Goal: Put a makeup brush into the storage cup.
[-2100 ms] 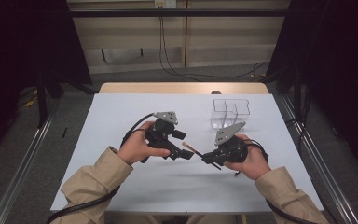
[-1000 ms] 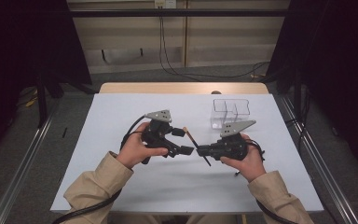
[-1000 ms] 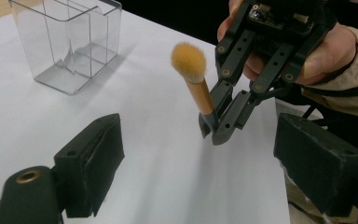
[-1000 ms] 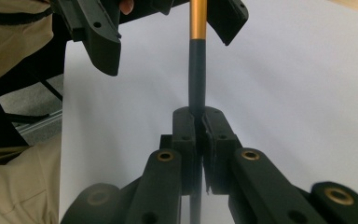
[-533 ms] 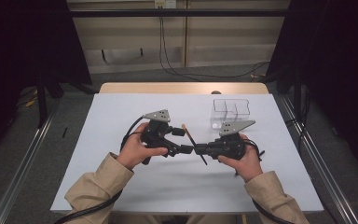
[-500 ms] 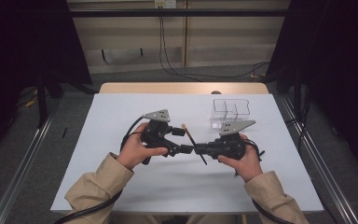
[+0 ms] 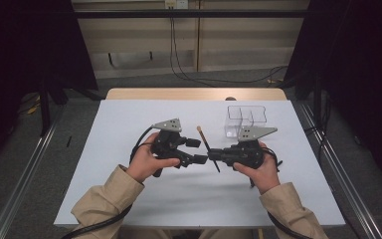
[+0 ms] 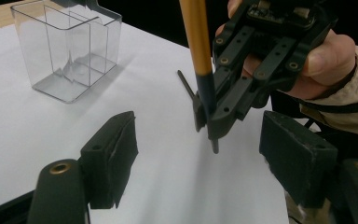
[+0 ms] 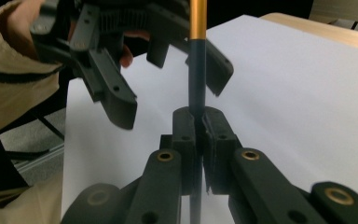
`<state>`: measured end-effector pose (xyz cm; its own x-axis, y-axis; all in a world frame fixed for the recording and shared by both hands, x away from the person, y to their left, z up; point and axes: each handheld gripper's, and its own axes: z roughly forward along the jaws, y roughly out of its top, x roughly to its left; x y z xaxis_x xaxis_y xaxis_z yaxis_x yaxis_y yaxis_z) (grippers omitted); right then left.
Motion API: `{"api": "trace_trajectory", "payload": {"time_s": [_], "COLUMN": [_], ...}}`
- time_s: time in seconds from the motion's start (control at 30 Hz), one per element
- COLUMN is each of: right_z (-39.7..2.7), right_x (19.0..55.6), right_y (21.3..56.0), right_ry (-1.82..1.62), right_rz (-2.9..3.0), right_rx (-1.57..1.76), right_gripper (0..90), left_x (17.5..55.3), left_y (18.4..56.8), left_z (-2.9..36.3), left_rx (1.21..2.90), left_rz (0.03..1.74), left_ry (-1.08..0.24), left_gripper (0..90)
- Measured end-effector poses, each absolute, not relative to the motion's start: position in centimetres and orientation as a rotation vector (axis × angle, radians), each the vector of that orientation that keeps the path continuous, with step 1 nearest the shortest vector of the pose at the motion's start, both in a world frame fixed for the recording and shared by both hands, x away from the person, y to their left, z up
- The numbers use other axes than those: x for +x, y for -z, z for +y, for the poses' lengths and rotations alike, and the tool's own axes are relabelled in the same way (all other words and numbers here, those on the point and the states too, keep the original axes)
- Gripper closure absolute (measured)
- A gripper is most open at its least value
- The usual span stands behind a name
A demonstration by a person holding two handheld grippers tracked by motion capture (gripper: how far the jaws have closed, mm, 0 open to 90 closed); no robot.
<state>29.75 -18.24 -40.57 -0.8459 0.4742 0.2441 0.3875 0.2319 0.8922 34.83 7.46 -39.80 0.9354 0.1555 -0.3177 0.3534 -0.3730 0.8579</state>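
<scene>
A thin stick with an orange shaft and a dark lower end stands tilted above the white table. My right gripper is shut on the dark end; its pads press together around the stick. My left gripper faces it from the left, open. In the left gripper view the stick hangs between the two pads without touching either. The left jaws have just been closing. The left gripper also appears in the right gripper view, straddling the stick.
A clear plastic box with compartments stands at the back right of the white table, just behind the right hand; it is also in the left gripper view. Cables trail from both grippers toward the person.
The right gripper has brought the stick leftward until it sits between the left jaws. The left jaws stand narrower than before. Both hands have kept still over the last half second.
</scene>
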Motion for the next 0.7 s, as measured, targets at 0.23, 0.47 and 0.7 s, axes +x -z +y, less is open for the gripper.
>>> {"api": "trace_trajectory", "payload": {"time_s": [0.23,0.47,0.7], "right_z": [-18.3,-18.1,-17.7], "right_x": [29.9,29.9,30.0], "right_y": [40.0,39.7,39.3], "right_ry": [-1.758,-1.794,-1.788], "right_rz": [2.343,2.305,2.308], "right_rx": [0.863,0.864,0.854], "right_gripper": [84.5,84.4,84.4], "left_x": [34.8,34.6,34.4], "left_y": [40.3,40.8,41.2], "left_z": [7.2,6.9,6.6], "left_rx": [1.943,1.948,1.953], "left_rz": [0.370,0.367,0.353], "left_ry": [0.237,0.258,0.275], "left_gripper": [29.5,35.6,46.9]}}
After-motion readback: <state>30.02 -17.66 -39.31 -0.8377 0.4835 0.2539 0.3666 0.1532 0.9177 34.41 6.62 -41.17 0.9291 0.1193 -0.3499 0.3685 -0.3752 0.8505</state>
